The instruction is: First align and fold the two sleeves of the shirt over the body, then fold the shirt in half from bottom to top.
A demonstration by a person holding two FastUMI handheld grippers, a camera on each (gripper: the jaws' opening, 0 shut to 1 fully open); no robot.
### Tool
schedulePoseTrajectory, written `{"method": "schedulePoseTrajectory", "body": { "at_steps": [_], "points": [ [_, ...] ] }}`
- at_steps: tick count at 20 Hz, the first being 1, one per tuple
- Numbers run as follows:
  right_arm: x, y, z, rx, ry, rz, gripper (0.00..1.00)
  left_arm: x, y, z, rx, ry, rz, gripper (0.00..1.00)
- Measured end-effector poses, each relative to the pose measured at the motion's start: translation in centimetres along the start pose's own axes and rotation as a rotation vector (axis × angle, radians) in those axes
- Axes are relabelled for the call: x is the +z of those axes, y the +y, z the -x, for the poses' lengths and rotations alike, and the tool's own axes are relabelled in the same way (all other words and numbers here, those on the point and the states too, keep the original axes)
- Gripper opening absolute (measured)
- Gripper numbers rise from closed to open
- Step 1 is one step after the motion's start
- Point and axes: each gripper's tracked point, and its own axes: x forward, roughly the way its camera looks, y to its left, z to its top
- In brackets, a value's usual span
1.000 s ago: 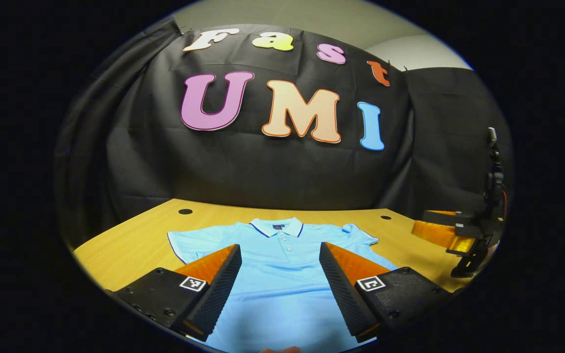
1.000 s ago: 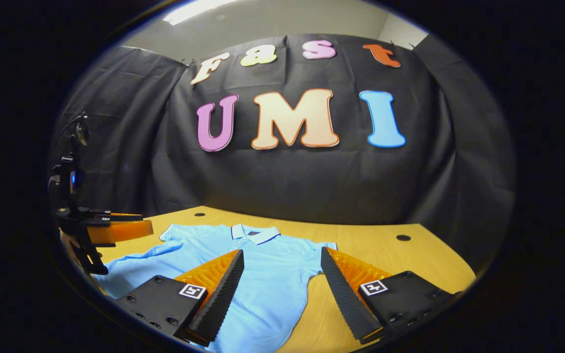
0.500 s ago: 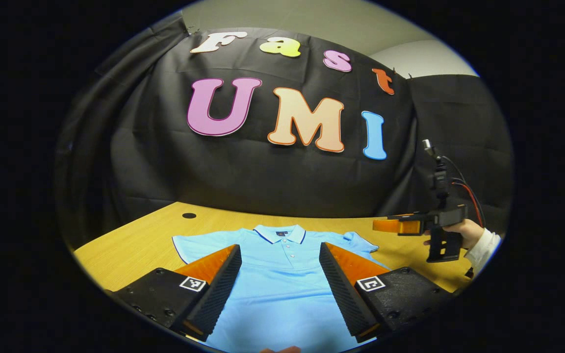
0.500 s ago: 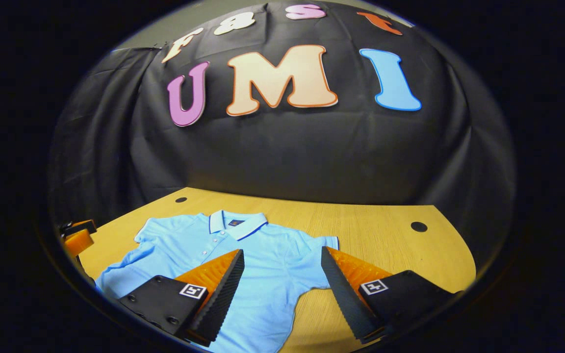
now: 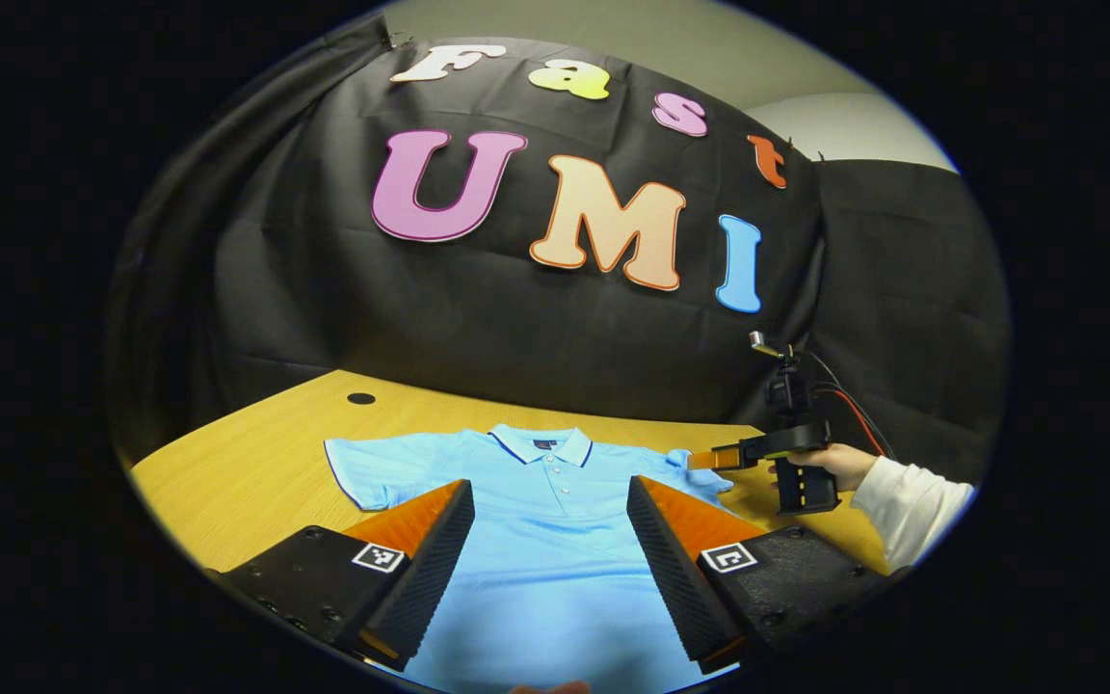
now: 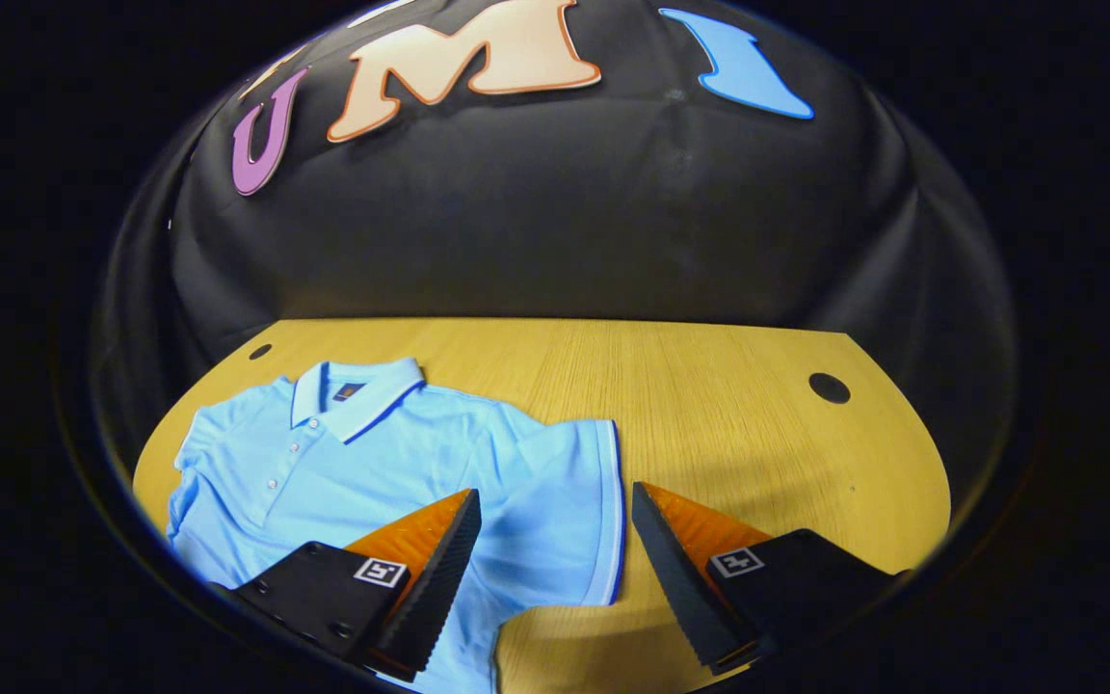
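Shirt (image 5: 555, 501) lies flat, face up on the counter (image 6: 709, 386), collar (image 6: 353, 390) twd the back edge by the booth wall, hem twd me. Both sleeves out to the sides, nothing folded yet imo.

My right gripper (image 6: 555, 569): jaws wide open, empty, straddling the hemmed edge of the right sleeve (image 6: 574, 501). One finger over the cloth, other over bare wood. Reason: line up so a close pinches the cuff edge, then carry it over the body. Can't tell if the tips touch the fabric.

My left gripper (image 5: 550, 564): jaws open, empty, over the shirt's mid body, well short of the left sleeve (image 5: 372, 472). Prob parked/ready, or to pin the body while the right side folds.

Risk: grabbing the cuff only, sleeve bunches.
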Motion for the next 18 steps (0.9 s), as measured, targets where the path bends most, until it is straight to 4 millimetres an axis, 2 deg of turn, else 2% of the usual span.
{"method": "schedulePoseTrajectory", "body": {
  "at_steps": [2, 5, 7, 9, 11, 12, 13, 14, 15, 16, 17, 18],
  "points": [
    [-0.5, -0.4, -0.8, -0.009, 0.018, -0.016, 0.98, -0.2, 0.4, -0.2, 0.005, 0.008, 0.009, 0.95],
    [-1.6, -0.8, -1.0, -0.007, 0.051, -0.036, 0.98, -0.5, 0.0, -0.2, -0.012, 0.016, 0.026, 0.95],
    [-1.5, -0.8, -1.1, -0.012, 0.049, -0.032, 0.95, -0.7, -0.6, -0.1, -0.033, 0.02, 0.036, 0.95],
    [-1.6, -0.9, -1.2, -0.024, 0.045, -0.003, 0.98, -0.8, -1.1, -0.3, -0.044, 0.025, 0.035, 0.95],
    [-1.6, -0.6, -1.1, -0.013, 0.046, -0.001, 0.94, -0.8, -1.2, -0.2, -0.048, 0.026, 0.033, 0.95],
    [-1.5, -0.6, -1.0, -0.01, 0.051, -0.006, 0.87, -0.7, -1.3, -0.1, -0.051, 0.027, 0.034, 0.95],
    [-1.6, -0.7, -1.0, -0.006, 0.053, -0.004, 0.74, -0.8, -1.4, -0.1, -0.052, 0.027, 0.035, 0.95],
    [-1.8, -0.5, -0.9, 0.001, 0.062, -0.01, 0.71, -0.7, -1.5, -0.1, -0.054, 0.027, 0.036, 0.96],
    [-1.8, -0.2, -0.6, 0.004, 0.068, -0.016, 0.55, -0.7, -1.7, 0.0, -0.059, 0.027, 0.038, 0.95],
    [-1.7, 0.2, -0.4, 0.009, 0.077, -0.028, 0.49, -0.7, -1.9, 0.1, -0.066, 0.026, 0.04, 0.96],
    [-1.9, 0.7, -0.2, 0.01, 0.087, -0.039, 0.24, -0.8, -2.2, 0.1, -0.073, 0.028, 0.041, 0.96],
    [-1.9, 0.7, -0.3, 0.009, 0.091, -0.042, 0.15, -0.9, -2.4, 0.2, -0.08, 0.031, 0.039, 0.95]
  ]
}}
